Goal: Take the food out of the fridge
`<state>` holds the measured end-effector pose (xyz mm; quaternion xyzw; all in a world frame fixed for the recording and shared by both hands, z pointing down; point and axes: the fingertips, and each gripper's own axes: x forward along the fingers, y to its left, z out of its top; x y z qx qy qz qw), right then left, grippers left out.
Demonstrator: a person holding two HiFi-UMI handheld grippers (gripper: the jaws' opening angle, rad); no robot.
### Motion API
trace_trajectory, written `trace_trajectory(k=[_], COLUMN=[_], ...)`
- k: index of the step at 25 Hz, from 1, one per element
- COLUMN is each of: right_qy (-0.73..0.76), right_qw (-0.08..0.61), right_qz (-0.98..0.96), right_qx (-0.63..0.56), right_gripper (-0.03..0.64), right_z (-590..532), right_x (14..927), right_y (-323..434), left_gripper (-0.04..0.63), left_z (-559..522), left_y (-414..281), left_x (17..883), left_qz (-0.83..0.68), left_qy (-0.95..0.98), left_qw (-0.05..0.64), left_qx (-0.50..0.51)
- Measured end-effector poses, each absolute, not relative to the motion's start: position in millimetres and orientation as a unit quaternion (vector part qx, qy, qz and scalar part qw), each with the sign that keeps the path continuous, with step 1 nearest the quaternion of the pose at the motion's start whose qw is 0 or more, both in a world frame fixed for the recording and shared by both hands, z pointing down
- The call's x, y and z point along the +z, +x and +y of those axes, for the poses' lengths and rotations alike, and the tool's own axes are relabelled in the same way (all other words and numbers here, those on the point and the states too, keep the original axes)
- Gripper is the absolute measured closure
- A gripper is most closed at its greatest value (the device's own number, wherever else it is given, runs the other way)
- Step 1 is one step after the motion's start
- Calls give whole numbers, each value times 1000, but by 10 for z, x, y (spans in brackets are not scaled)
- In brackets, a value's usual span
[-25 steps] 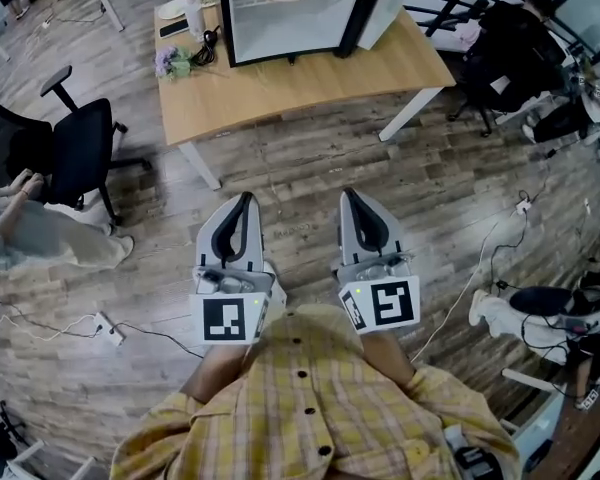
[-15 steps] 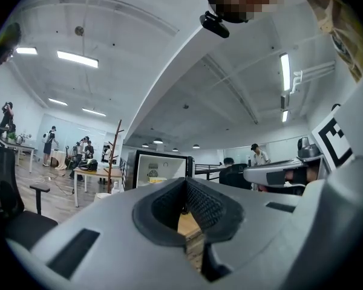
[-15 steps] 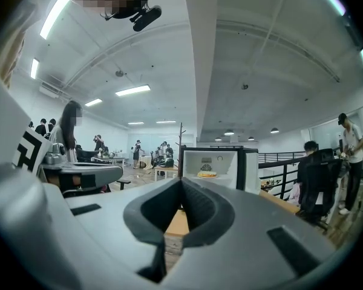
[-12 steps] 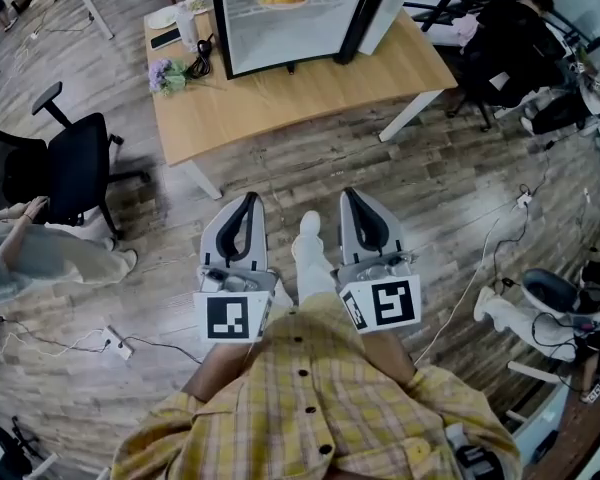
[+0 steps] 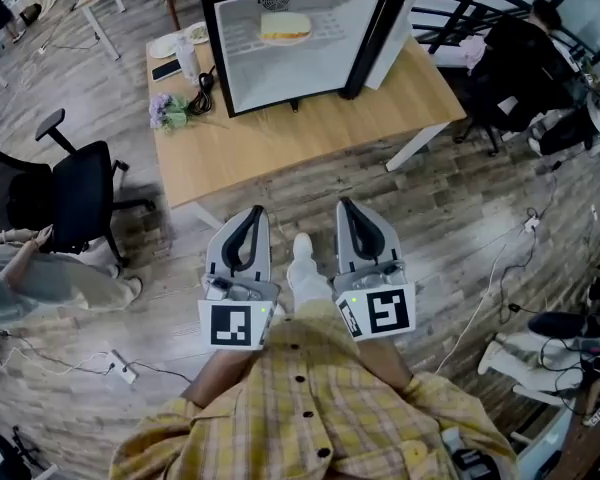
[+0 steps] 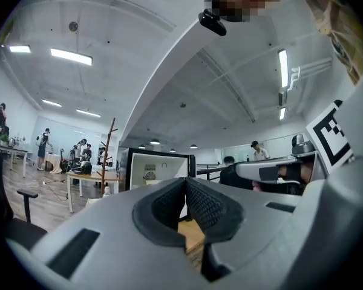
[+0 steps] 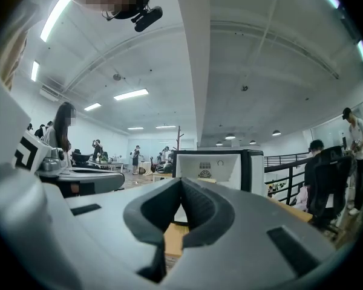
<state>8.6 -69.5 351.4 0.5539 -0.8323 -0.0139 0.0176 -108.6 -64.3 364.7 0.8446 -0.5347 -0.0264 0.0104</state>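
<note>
Nearer now than a second ago, the sandwich (image 5: 285, 28) lies on a shelf inside the open fridge (image 5: 212, 58). The fridge stands on the wooden table (image 5: 310, 133). The left gripper (image 5: 252, 216) and right gripper (image 5: 346, 208) point that way, well apart from it. Both have their jaws closed tight, holding nothing.

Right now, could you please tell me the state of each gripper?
Left gripper: closed, fingers together, holding nothing.
Right gripper: closed, fingers together, holding nothing.
</note>
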Motion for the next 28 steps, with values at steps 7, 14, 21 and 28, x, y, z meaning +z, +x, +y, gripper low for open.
trace_trajectory(k=[7, 14, 21, 28], right_qy=[539, 524, 521, 517], right_qw=[15, 17, 23, 29], right_qz=[-842, -851, -853, -855], right_qx=[-13, -15, -8, 2], right_gripper=[609, 610, 610, 611], right_z=[-1389, -1948, -2388, -2786], right_x=[3481, 3444, 3538, 3594], right_y=[113, 215, 441, 645], left_gripper=[584, 586, 586, 586], left_z=[-1353, -2010, -2529, -3037], left_y=[-945, -749, -571, -441], left_x=[3604, 3593, 3685, 3765], left_qz=[-534, -537, -542, -548], left_qy=[845, 843, 840, 836], left_qw=[0, 4, 19, 44], left_qx=[-23, -14, -6, -9])
